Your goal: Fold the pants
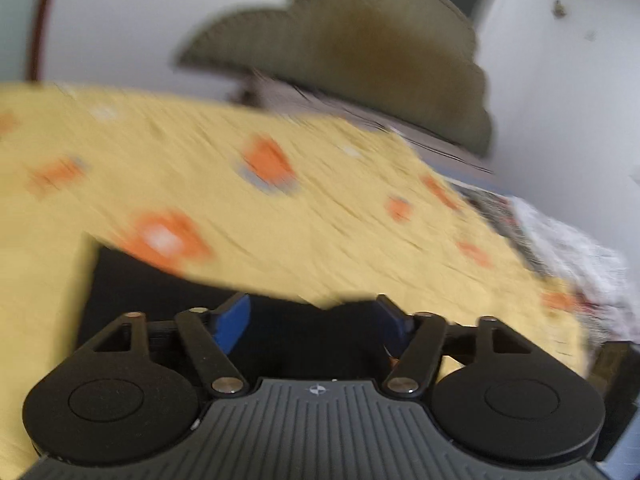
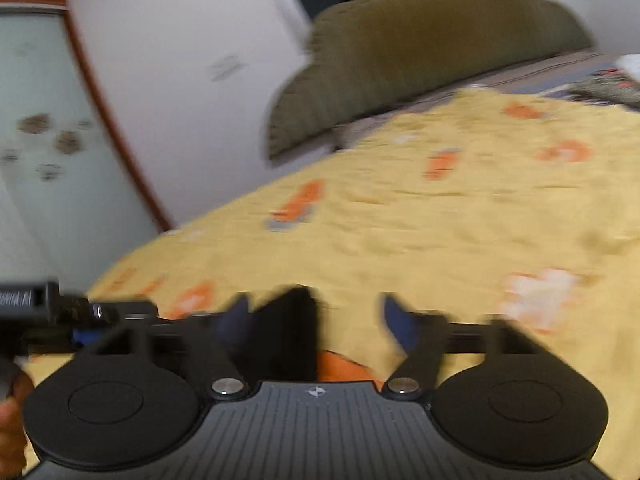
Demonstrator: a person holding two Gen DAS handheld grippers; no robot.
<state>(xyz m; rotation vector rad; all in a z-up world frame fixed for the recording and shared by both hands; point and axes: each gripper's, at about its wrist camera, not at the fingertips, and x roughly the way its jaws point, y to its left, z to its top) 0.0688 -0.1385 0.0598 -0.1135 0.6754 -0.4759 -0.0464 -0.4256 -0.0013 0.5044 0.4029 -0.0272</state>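
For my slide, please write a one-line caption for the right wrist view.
Open right hand-held gripper over a yellow bedspread, dark pants fabric between its jaws.

Bed surroundings, both views blurred.

A yellow bedspread (image 1: 360, 208) with orange and white motifs covers the bed. Behind it stands an olive headboard (image 1: 360, 48) with a scalloped top edge, set against a white wall (image 1: 120, 20). In the left wrist view, a patterned white cloth (image 1: 572, 248) lies at the right edge of the bedspread, its pattern unclear. In the right wrist view, a frosted glass panel (image 2: 48, 152) in a brown frame (image 2: 116, 128) stands at left.
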